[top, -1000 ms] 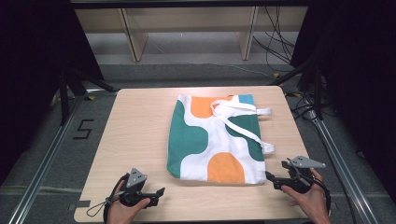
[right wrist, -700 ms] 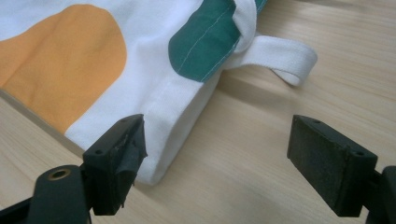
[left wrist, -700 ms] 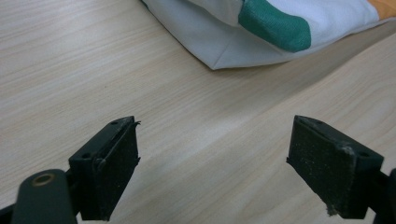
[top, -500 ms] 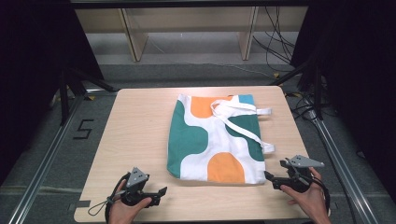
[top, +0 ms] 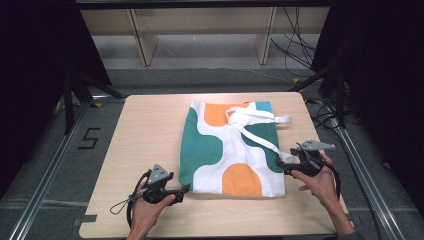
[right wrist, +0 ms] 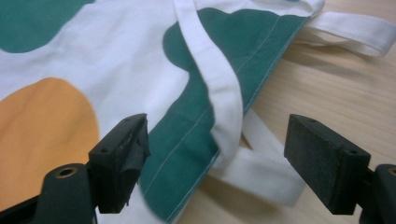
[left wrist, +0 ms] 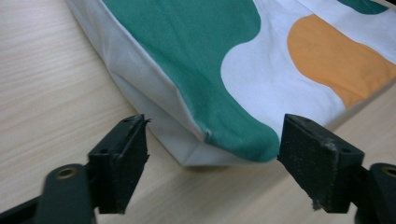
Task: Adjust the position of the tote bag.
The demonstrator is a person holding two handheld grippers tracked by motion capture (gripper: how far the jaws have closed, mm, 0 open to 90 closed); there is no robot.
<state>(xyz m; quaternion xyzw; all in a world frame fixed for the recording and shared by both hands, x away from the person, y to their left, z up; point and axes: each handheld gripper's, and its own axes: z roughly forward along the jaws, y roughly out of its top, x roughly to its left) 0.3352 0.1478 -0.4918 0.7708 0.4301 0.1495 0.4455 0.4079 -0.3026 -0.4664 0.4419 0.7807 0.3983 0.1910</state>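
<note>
A pale wooden worktop (top: pixel 150 130) stands on a grey floor, with dark curtains at either side, wooden furniture legs behind it and black cables trailing down at the far right. A "5" is marked on the floor to the left.

Lying flat on the worktop, a little right of centre, is a tote bag (top: pixel 220 150) printed in white, teal and orange blobs, with a strip of light blue at its far corner. Its white straps (top: pixel 252 119) are flopped across the far half of the bag; one runs diagonally down over the fabric to the right edge, and another pokes out sideways onto the wood.

The person's left hand (top: pixel 145 212) holds the left claw (top: pixel 186 188) low over the worktop, pointing at the near left corner of the bag. Seen from the left gripper view, its jaws are spread wide, and the folded corner of the bag (left wrist: pixel 205 140) sits between them, just ahead of the pads and not gripped.

The right hand (top: pixel 320 182) holds the right claw (top: pixel 281 167) at the bag's right edge. In the right gripper view, its jaws also stand wide apart, with the teal hem and the strap (right wrist: pixel 224 107) crossing over it lying between them, nothing pinched.
</note>
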